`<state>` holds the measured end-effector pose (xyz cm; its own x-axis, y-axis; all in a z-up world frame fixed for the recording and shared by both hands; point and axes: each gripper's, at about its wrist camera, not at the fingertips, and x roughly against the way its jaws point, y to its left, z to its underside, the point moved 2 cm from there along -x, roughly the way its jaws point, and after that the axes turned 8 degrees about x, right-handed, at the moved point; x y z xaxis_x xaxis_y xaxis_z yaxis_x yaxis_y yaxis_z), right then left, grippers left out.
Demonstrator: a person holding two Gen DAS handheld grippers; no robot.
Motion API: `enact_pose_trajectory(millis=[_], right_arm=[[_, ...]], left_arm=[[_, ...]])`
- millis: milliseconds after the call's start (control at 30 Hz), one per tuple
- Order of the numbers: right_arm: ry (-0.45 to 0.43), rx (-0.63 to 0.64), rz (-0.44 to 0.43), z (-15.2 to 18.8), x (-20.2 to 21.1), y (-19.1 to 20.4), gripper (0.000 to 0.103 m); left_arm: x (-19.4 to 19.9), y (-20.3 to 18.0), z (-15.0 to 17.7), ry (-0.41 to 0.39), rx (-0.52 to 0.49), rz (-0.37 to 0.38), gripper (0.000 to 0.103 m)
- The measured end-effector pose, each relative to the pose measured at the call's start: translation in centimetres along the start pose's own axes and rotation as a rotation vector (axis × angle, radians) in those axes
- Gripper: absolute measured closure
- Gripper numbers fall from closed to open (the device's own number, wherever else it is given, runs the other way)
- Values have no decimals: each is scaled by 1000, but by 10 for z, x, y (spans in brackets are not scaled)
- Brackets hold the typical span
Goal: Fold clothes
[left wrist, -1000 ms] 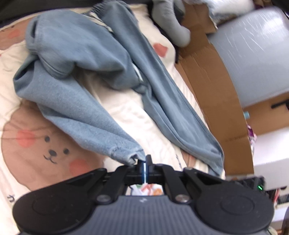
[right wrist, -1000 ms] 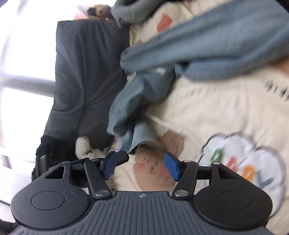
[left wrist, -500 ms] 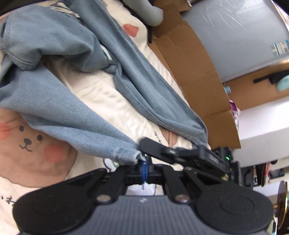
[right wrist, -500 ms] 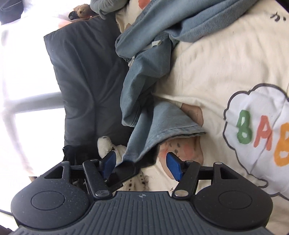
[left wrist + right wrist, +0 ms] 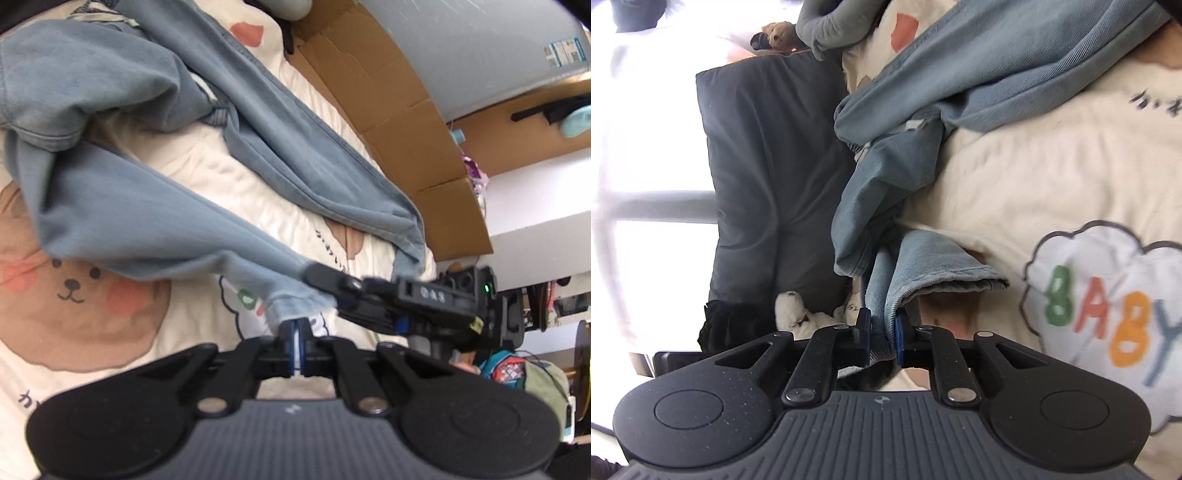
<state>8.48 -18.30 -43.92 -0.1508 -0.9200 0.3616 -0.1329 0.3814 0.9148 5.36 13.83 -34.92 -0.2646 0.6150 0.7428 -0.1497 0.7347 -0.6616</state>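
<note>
Pale blue denim, a pair of jeans (image 5: 155, 221), lies crumpled across the cream blanket (image 5: 229, 177) on the bed, waistband bunched up at ten o'clock in the left wrist view and the two legs running down toward five. I have my left claw (image 5: 296, 345) pinched tight on the hem of the nearer leg, the cuff puckering right at the tips. My right claw (image 5: 882, 334) has just been closing, and its blue pads (image 5: 899, 334) now press a fold of the other leg's cuff (image 5: 945, 269) between them; in the left view it reaches in from three o'clock, right next to my left one.

I take both hems this way so I can draw the legs out straight and lay one on the other; I judge the fold itself has not begun, as the upper part is still a heap. The dark cushion (image 5: 768, 177) at nine o'clock in the right view and the flattened cardboard (image 5: 399, 122) at two o'clock in the left hem the bed in, so I would pull toward myself, not sideways. Denim is stiff and heavy; a grip this close to the edge may slip.
</note>
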Motion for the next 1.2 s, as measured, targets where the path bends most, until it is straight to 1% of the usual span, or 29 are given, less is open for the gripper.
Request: enact_pose_trajectory(millis=[67, 100, 200, 300, 367, 467, 600, 700, 833, 933, 1000, 1067, 1200], right_arm=[[-15, 13, 22, 0, 12, 1, 94], [-26, 14, 30, -1, 20, 1, 95], [-56, 32, 78, -6, 42, 3, 96], [-84, 45, 113, -10, 65, 5, 96], [-96, 60, 141, -11, 78, 7, 96], [-100, 92, 199, -11, 94, 10, 96], [-119, 97, 245, -8, 114, 11, 96], [-136, 102, 279, -7, 129, 13, 96], [-156, 116, 311, -8, 146, 18, 96], [-166, 130, 335, -11, 154, 21, 96], [-172, 134, 353, -14, 160, 23, 96], [-191, 142, 365, -16, 167, 25, 96], [-245, 184, 417, -18, 184, 30, 96]], left_arm=[[8, 8, -5, -39, 13, -39, 59], [14, 12, -9, -73, 21, -71, 55], [28, 28, -22, -133, 57, -79, 54], [39, 46, -36, -196, 86, -130, 54], [45, 58, -45, -236, 105, -162, 48], [50, 77, -55, -284, 132, -186, 42], [52, 100, -70, -337, 174, -202, 42], [48, 116, -83, -390, 222, -185, 37], [39, 135, -97, -495, 254, -177, 37], [29, 150, -99, -512, 342, -137, 39], [26, 155, -96, -532, 380, -120, 39], [23, 158, -93, -540, 406, -82, 39], [17, 160, -90, -597, 444, -36, 42]])
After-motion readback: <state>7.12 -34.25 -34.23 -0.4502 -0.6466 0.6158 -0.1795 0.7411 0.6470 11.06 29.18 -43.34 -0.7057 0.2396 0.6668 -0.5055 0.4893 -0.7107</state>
